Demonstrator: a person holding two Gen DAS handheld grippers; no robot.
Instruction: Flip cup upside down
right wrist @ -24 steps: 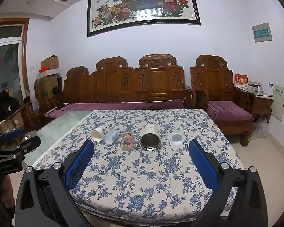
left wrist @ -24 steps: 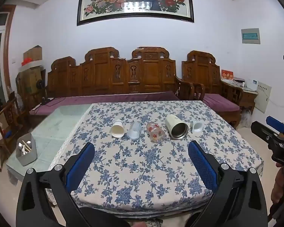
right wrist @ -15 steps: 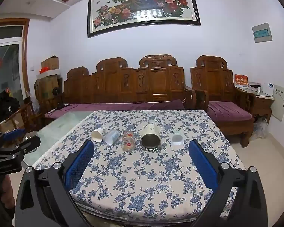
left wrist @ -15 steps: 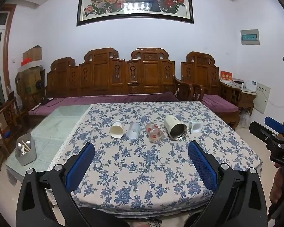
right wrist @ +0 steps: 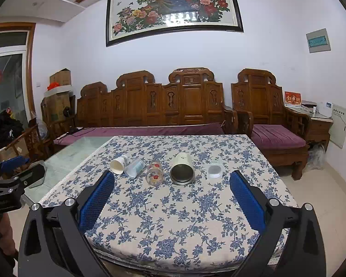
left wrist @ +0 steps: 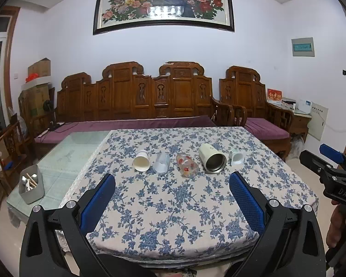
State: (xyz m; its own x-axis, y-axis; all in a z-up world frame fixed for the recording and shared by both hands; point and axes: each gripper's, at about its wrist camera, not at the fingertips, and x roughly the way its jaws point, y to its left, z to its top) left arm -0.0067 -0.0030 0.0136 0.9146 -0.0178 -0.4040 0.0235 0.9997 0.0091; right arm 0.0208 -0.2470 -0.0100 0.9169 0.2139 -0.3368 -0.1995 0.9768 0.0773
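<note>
Several cups lie on their sides in a row on the floral tablecloth (left wrist: 173, 207): a white paper cup (left wrist: 141, 161), a clear plastic cup (left wrist: 161, 162), a glass with red flowers (left wrist: 186, 165), a cream metal tumbler (left wrist: 212, 158) and a small pale cup (left wrist: 236, 157). The same row shows in the right wrist view: paper cup (right wrist: 118, 164), clear cup (right wrist: 134, 167), flowered glass (right wrist: 155, 173), tumbler (right wrist: 182, 169), small cup (right wrist: 215, 171). My left gripper (left wrist: 171, 184) and right gripper (right wrist: 171, 184) are both open and empty, held back at the table's near edge.
A carved wooden sofa (left wrist: 154, 101) with purple cushions stands behind the table. A glass table (left wrist: 76, 147) adjoins on the left, with a grey utensil holder (left wrist: 31, 185) near its corner. A side cabinet (right wrist: 320, 124) stands at the right.
Both views have shifted very slightly; the cups lie as before and both grippers stay open.
</note>
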